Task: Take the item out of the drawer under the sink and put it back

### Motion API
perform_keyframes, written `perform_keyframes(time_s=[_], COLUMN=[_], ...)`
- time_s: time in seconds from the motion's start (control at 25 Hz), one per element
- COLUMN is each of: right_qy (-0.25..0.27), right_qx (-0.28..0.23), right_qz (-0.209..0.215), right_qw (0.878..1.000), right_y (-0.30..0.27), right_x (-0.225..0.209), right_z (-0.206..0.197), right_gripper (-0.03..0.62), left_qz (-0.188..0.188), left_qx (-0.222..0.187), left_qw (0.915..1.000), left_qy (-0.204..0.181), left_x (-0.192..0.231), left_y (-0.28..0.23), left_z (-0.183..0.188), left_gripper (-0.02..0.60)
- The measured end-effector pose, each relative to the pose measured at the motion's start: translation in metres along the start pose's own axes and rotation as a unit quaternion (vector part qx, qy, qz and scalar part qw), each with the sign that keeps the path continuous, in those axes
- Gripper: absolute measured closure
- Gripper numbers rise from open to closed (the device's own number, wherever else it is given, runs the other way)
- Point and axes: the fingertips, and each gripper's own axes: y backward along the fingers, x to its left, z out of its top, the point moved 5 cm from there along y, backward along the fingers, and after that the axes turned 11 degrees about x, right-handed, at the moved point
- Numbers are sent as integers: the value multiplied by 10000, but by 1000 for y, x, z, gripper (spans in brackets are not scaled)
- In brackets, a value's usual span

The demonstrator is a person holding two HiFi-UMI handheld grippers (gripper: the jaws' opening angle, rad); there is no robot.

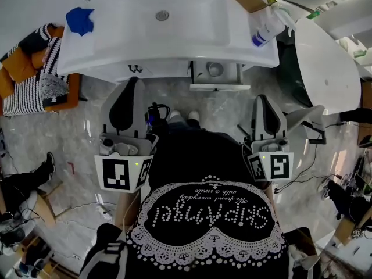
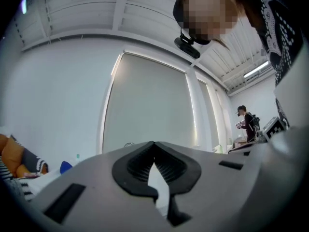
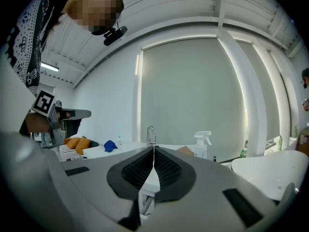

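I'm standing in front of the white sink point(image 1: 192, 39). The drawer point(image 1: 220, 86) beneath it is pulled out, and a small round item point(image 1: 215, 69) sits inside. Both claws are level and well back from it: the left gripper point(image 2: 153, 144) is pinched closed on nothing, and so is the right gripper point(image 3: 154, 149). I judge the pick not yet begun. Next I must open the right jaws and reach down into the drawer.
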Motion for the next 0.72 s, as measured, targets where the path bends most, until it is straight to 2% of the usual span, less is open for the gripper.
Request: perform_keyframes(time_s=[0.16, 0.36, 0.72], right_qy=[-87, -173, 74], right_qx=[-4, -43, 33], right_qz=[-6, 27, 178], right_qw=[10000, 9998, 9998], right_y=[2, -1, -12], right_x=[0, 3, 12], right_z=[-2, -2, -2], right_gripper=[572, 572, 572], left_qz=[312, 500, 356], left_qx=[-39, -83, -135], left_qw=[9995, 9987, 9991], left_qy=[-47, 74, 178], left_x=[17, 29, 24], left_y=[13, 22, 16], left_z=[1, -2, -1], left_gripper=[577, 577, 577])
